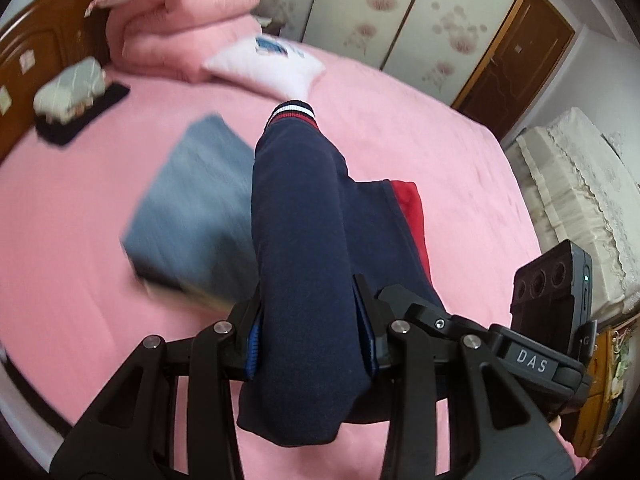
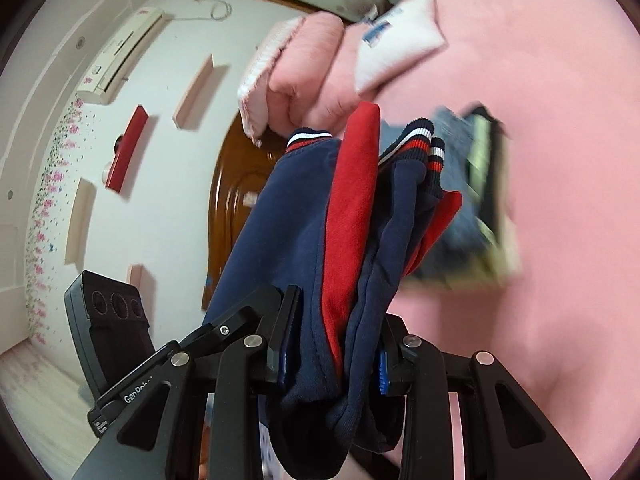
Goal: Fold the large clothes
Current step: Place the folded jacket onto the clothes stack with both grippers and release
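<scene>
Pink bed point(image 1: 100, 208), navy jacket point(image 1: 304, 240) clamped in left gripper point(image 1: 312, 344), right gripper point(image 2: 332, 360)

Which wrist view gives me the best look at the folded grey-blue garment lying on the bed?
The left wrist view: the folded grey-blue garment lies largely in sight on the pink bed, though motion-blurred. In the right wrist view it is only a blurred sliver behind the navy-and-red garment.

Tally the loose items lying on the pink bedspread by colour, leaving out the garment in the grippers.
Blue-grey: 1, the folded cloth
White: 1, the small pillow
Pink: 1, the folded quilt
Pale green on black: 1, the stacked bundle
Total: 4
</scene>
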`<action>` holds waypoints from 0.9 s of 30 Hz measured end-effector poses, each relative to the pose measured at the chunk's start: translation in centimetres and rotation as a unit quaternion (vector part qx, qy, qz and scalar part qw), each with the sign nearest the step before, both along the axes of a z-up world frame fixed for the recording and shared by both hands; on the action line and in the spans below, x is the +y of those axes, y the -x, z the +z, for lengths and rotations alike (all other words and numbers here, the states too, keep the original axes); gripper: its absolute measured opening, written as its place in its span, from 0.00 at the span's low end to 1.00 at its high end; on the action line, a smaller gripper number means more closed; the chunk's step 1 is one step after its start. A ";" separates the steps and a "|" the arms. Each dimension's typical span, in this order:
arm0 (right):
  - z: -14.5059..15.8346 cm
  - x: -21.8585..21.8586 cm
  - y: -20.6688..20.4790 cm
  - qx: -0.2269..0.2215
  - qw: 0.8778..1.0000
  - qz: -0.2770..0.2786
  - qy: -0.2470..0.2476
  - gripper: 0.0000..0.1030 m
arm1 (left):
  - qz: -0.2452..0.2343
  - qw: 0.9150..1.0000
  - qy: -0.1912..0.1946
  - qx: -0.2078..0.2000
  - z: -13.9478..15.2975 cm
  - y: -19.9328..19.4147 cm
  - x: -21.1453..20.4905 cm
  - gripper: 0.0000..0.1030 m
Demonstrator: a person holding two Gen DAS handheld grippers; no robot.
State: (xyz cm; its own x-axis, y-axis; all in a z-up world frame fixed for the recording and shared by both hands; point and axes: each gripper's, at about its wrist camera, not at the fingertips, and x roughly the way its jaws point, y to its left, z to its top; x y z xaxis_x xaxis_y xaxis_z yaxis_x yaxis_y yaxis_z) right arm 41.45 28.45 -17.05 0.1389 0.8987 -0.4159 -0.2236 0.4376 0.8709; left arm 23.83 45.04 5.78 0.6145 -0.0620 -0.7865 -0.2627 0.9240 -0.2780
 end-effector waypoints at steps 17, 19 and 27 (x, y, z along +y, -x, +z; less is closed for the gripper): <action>-10.2 23.7 -7.5 -0.030 0.985 -0.040 0.167 0.47 | -0.018 0.999 -0.018 0.029 -15.6 -9.9 17.0 0.37; -9.9 23.8 -6.6 -0.040 0.981 -0.055 0.182 0.59 | -0.017 0.999 -0.023 0.017 -15.5 -8.8 16.3 0.40; -9.7 19.7 -5.0 -0.065 0.975 -0.033 0.211 0.64 | 0.076 0.996 -0.036 -0.023 -14.9 -3.4 11.2 0.51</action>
